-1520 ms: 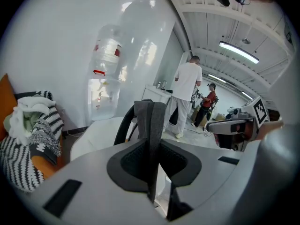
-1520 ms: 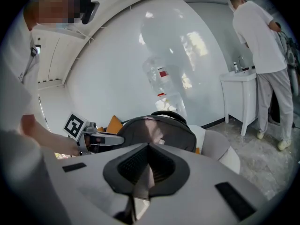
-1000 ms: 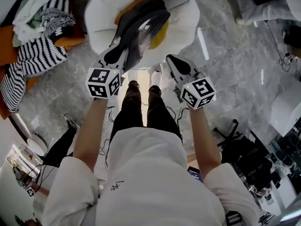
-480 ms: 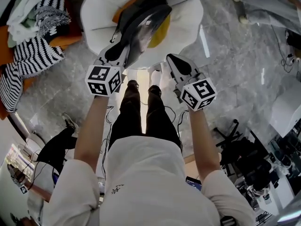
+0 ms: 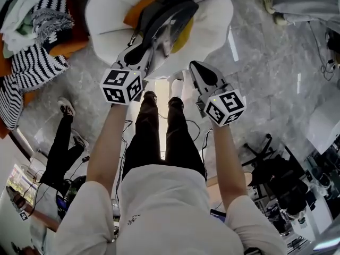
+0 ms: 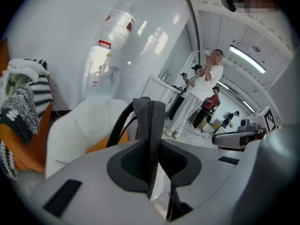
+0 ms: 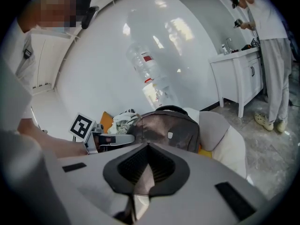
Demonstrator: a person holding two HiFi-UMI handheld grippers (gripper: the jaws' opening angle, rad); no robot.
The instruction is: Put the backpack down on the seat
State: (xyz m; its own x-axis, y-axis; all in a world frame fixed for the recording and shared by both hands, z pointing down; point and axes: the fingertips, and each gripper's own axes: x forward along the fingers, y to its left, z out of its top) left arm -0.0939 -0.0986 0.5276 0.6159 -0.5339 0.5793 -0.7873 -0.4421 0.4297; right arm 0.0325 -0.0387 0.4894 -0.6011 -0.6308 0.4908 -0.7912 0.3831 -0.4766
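Note:
A dark grey backpack [image 5: 169, 16] lies against an orange cushion [image 5: 139, 8] on the white seat [image 5: 215, 25], at the top of the head view. My left gripper [image 5: 142, 51] reaches to its near end. In the left gripper view its jaws [image 6: 150, 142] are shut on an upright grey backpack strap [image 6: 150, 116]. My right gripper [image 5: 194, 67] hangs in front of the seat's edge, apart from the bag. Its jaws [image 7: 147, 149] are pressed together with nothing between them. The right gripper view shows the backpack [image 7: 166, 128] ahead on the seat [image 7: 220, 135].
Striped clothes [image 5: 37, 47] are heaped on an orange seat at the left. A person's legs [image 5: 61, 147] stand at the left, another person's feet [image 5: 297, 4] at the top right. People [image 6: 201, 93] stand behind the seat. A white cabinet [image 7: 239, 74] is at the right, and dark equipment [image 5: 276, 179] at the lower right.
My left gripper has moved slightly forward toward the seat, still holding the strap. The right gripper has barely moved. The person at the left has stepped further along.

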